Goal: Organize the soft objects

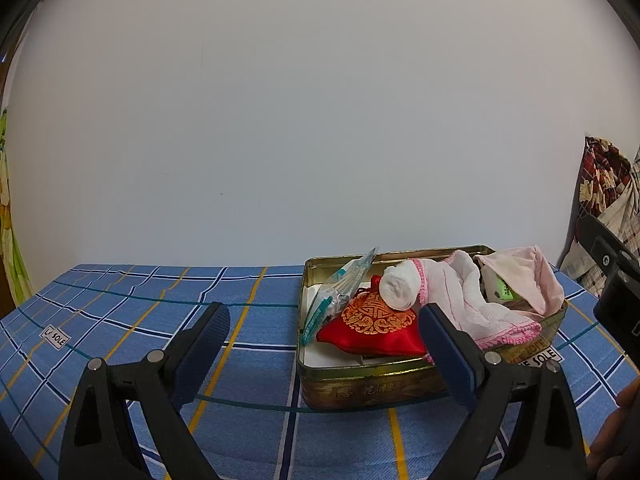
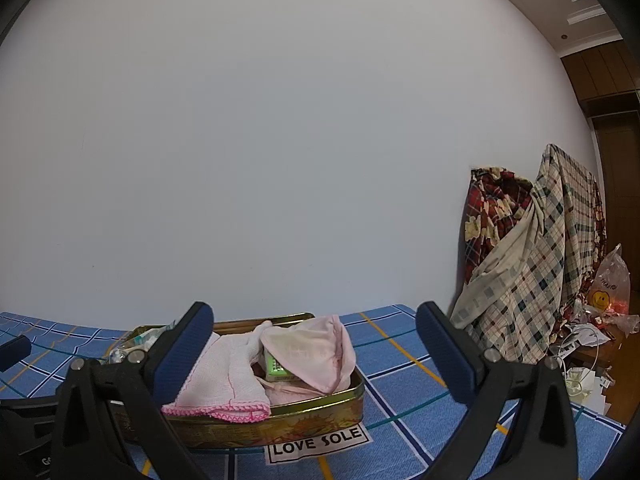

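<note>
A gold metal tin (image 1: 360, 386) (image 2: 304, 420) sits on the blue checked cloth and holds the soft things. Inside lie a red embroidered pouch (image 1: 372, 330), a rolled white sock (image 1: 400, 286), a white towel with pink trim (image 1: 472, 300) (image 2: 224, 376) hanging over the front rim, a pale pink cloth (image 1: 524, 276) (image 2: 312, 354) over a green packet (image 2: 276, 368), and a clear plastic packet (image 1: 340, 288). My left gripper (image 1: 324, 330) hangs open just before the tin's left half, holding nothing. My right gripper (image 2: 314, 330) is open above the tin's right end, also holding nothing.
The blue checked cloth (image 1: 120, 320) covers the surface up to a white wall. Patterned fabrics (image 2: 532, 264) are piled at the right, with a plastic bag (image 2: 610, 284) and clutter beyond them. A hand (image 1: 616, 436) shows at the left wrist view's right edge.
</note>
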Demonstrator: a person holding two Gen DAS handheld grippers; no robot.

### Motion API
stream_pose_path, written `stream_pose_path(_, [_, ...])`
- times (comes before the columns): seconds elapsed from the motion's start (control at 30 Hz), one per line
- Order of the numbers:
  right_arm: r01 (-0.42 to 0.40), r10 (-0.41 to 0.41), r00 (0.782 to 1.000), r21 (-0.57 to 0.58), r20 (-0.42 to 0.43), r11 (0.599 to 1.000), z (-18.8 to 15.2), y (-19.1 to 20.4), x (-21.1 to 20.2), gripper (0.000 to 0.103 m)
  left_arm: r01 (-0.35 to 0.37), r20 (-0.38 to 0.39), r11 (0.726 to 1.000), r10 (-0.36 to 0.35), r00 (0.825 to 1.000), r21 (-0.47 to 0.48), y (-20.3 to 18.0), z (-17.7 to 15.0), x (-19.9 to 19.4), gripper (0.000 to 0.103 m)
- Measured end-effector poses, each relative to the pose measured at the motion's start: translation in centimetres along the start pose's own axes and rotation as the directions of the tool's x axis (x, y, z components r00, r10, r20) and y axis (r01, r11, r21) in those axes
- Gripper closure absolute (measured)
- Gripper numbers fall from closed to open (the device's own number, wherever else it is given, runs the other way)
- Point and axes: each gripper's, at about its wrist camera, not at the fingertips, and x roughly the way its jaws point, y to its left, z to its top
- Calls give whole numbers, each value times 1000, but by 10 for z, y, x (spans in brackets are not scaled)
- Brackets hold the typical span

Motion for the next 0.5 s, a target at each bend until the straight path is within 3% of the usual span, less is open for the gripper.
stream_pose_path(0.5, [-1,1,1000,1,-1,1000,0,-1,0,0,1,0,1000,-1,1000,-2,1,-1,0,6])
